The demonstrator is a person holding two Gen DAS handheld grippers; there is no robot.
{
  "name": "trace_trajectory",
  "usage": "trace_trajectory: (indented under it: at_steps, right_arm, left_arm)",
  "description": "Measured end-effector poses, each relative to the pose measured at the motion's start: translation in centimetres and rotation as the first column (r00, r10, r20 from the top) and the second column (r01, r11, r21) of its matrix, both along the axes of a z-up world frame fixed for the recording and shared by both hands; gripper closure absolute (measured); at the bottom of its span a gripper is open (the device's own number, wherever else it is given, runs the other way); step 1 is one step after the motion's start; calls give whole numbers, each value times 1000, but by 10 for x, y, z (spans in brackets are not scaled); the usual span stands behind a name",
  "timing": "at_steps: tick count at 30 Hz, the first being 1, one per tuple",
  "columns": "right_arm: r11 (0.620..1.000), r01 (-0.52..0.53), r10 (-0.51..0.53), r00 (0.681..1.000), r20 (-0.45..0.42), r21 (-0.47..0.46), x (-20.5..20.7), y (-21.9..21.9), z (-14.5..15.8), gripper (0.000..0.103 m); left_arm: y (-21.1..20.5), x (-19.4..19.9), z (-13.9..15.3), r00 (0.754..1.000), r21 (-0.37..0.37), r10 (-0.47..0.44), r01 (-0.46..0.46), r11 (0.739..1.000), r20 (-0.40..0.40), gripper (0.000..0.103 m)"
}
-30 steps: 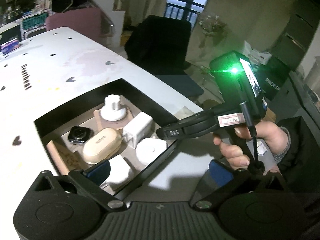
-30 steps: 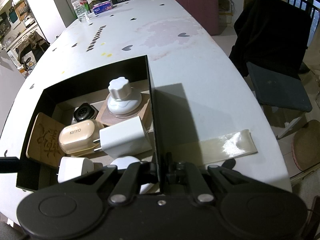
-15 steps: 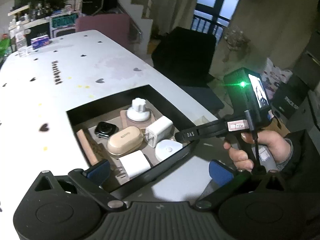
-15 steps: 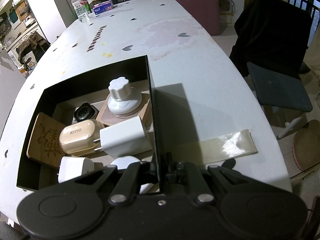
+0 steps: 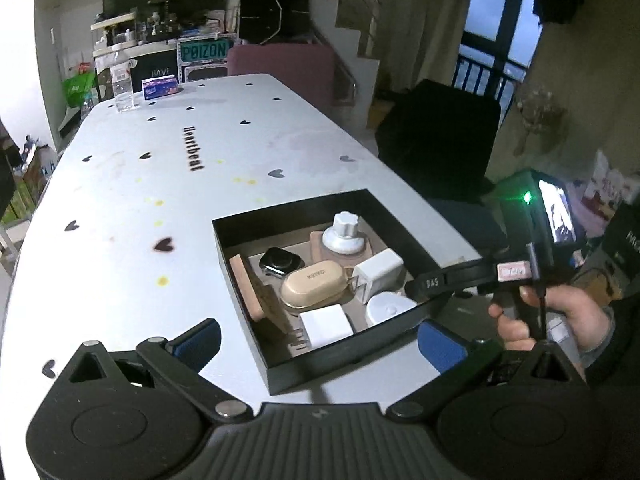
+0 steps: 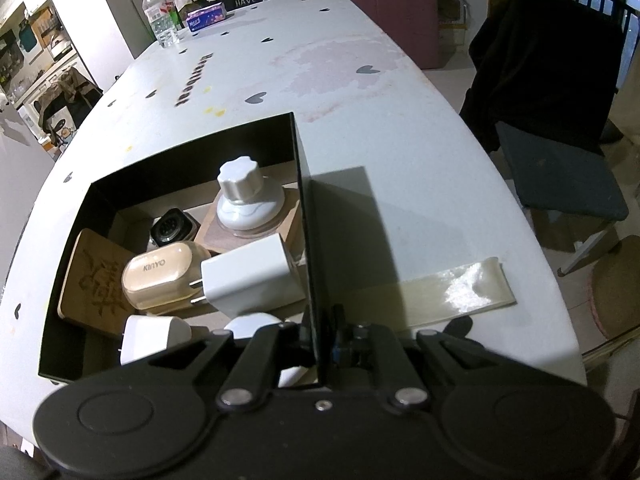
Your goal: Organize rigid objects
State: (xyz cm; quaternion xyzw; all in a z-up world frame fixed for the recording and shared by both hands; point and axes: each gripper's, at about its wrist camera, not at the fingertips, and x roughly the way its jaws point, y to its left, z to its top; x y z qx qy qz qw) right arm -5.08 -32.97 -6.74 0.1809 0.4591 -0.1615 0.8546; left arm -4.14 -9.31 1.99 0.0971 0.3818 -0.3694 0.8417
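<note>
A black open box (image 5: pixel 248 304) (image 6: pixel 306 184) sits on the white table, near its right edge. Inside lie a beige KINYO case (image 5: pixel 314 286) (image 6: pixel 160 276), white chargers (image 5: pixel 378 270) (image 6: pixel 252 280), a white knob on a wooden block (image 5: pixel 344 236) (image 6: pixel 246 196), a black round part (image 5: pixel 278 260) (image 6: pixel 174 228), a wooden board (image 6: pixel 94 280) and a white puck (image 5: pixel 386 308). My right gripper (image 6: pixel 320 344) is shut on the box's right wall; it also shows in the left wrist view (image 5: pixel 432 282). My left gripper (image 5: pixel 320 344) is open and empty, in front of the box's near corner.
The table (image 5: pixel 132 184) has a heart print. A water bottle (image 5: pixel 122 84) (image 6: pixel 158 20) and a tissue pack (image 5: pixel 160 88) (image 6: pixel 208 18) stand at the far end. A tape strip (image 6: pixel 448 288) lies right of the box. A dark chair (image 6: pixel 552 120) stands at the right.
My left gripper has pulled back and up from the box, so the whole box and far table now show. The right gripper keeps its hold on the wall.
</note>
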Motion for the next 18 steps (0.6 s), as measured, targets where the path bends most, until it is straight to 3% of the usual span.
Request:
trace_trajectory:
  at_steps: [7,10,12,14,18]
  right_arm:
    - [999,38,-37,992,118,-13,-17,0,15,81]
    - [999,33,-26,986,164,-41,-25,7,25,75]
    - [995,12,7,982,186,-101,-33,17,35,55]
    - [986,2,33,978,205,-167,-43,21,44,42]
    - [980,8,39,971,234,-198,-63,23,61,12]
  left_arm:
    - [8,4,3,996,-73,91,-89,993,15,0]
    - [7,9,0,989,-49,146,-144,988,39,0]
    - [5,12,-2,981,-27,181,-180,983,65,0]
    - [6,16,-5,976,-25,202,-201,979,82,0]
    - [7,20,-13,972,-28,218,-216,976,91,0]
